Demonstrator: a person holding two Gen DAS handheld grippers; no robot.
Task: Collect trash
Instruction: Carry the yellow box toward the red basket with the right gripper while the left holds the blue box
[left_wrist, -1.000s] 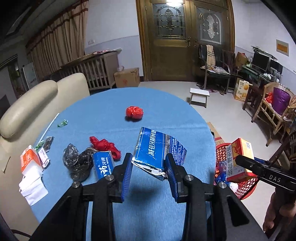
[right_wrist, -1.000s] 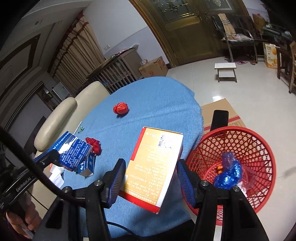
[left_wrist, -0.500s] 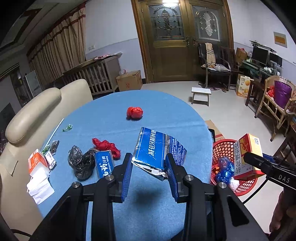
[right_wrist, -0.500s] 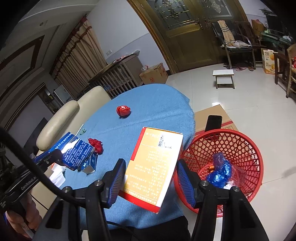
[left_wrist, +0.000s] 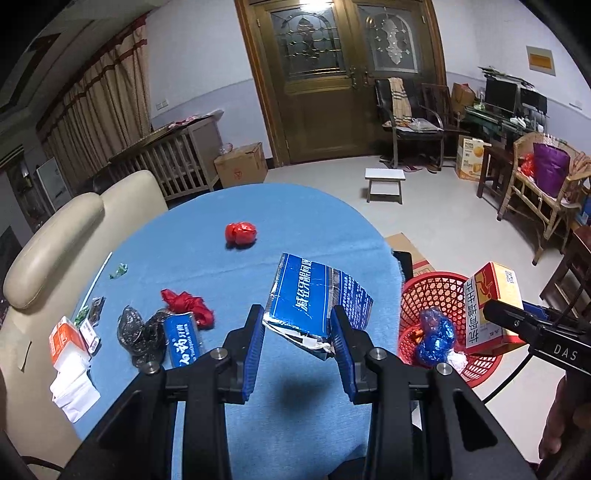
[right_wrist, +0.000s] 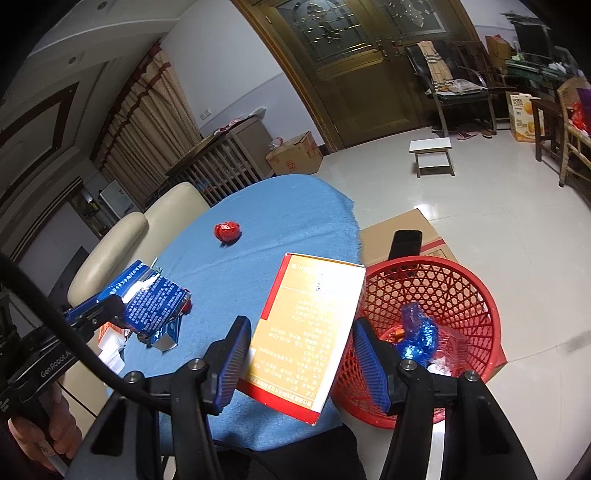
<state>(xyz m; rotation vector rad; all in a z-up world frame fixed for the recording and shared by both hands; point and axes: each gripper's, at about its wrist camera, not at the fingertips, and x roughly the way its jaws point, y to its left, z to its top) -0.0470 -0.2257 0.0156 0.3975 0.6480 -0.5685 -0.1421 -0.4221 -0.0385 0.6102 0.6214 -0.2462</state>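
My left gripper (left_wrist: 297, 341) is shut on a torn blue carton (left_wrist: 314, 302), held above the blue tablecloth (left_wrist: 295, 229); the same carton (right_wrist: 151, 302) shows at the left of the right wrist view. My right gripper (right_wrist: 301, 363) is shut on an orange and white box (right_wrist: 314, 325), held beside the rim of the red mesh basket (right_wrist: 476, 306). From the left wrist view that box (left_wrist: 491, 306) hangs over the basket (left_wrist: 436, 291), which holds a crumpled blue wrapper (left_wrist: 434, 336) and other scraps.
On the cloth lie a red crumpled ball (left_wrist: 241, 233), a red wrapper (left_wrist: 188, 302), a black bag (left_wrist: 138, 332), a blue toothpaste box (left_wrist: 181, 341) and small packets (left_wrist: 70, 339). A cream sofa (left_wrist: 55, 240) borders the table's left. A cardboard box with a phone (right_wrist: 406, 240) sits behind the basket.
Both grippers have shifted right toward the basket with their loads. The orange box now hangs over the basket, and more of the basket's inside shows.
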